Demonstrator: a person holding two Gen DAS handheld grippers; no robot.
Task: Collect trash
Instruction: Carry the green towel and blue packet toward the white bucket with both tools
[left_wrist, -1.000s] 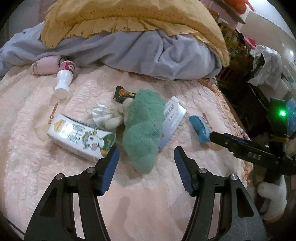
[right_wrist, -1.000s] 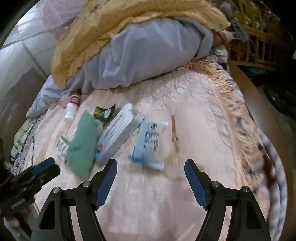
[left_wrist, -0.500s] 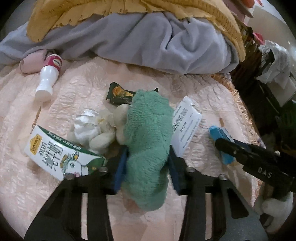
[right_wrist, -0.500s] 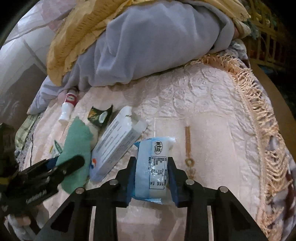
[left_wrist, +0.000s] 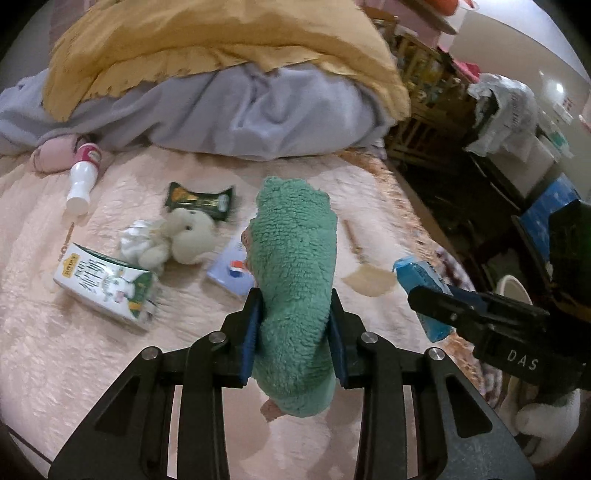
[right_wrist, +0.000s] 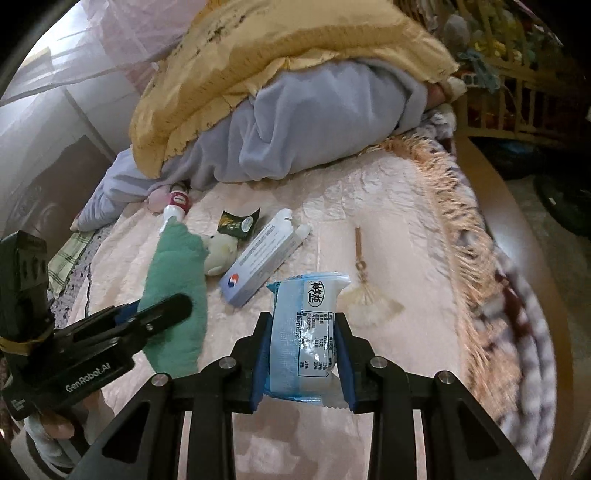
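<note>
My left gripper (left_wrist: 295, 297) has a fuzzy green cloth (left_wrist: 295, 236) between its blue pads, which press into its sides as the jaws are closing. The cloth hangs lifted above the pink bedspread (left_wrist: 92, 369). In the right wrist view, my right gripper (right_wrist: 303, 321) is shut on a blue-and-white plastic packet (right_wrist: 314, 295), also raised off the bed. Still lying on the bedspread are a green-and-white drink carton (left_wrist: 107, 288), a white bottle with a red label (left_wrist: 83, 177), a dark green wrapper (left_wrist: 199, 197), a crumpled tissue (left_wrist: 135, 240) and a long pale-blue box (right_wrist: 266, 254).
A heap of grey and yellow blankets (left_wrist: 258, 110) fills the back of the bed. A cream plush toy (left_wrist: 188, 236) and a small fan charm (right_wrist: 369, 299) lie among the litter. The fringed bed edge (right_wrist: 461, 236) runs along the right, with cluttered furniture (left_wrist: 498, 110) beyond.
Both grippers went from wide open to closed, the left on the green cloth and the right on the blue packet. Both things have since come up off the bedspread.
</note>
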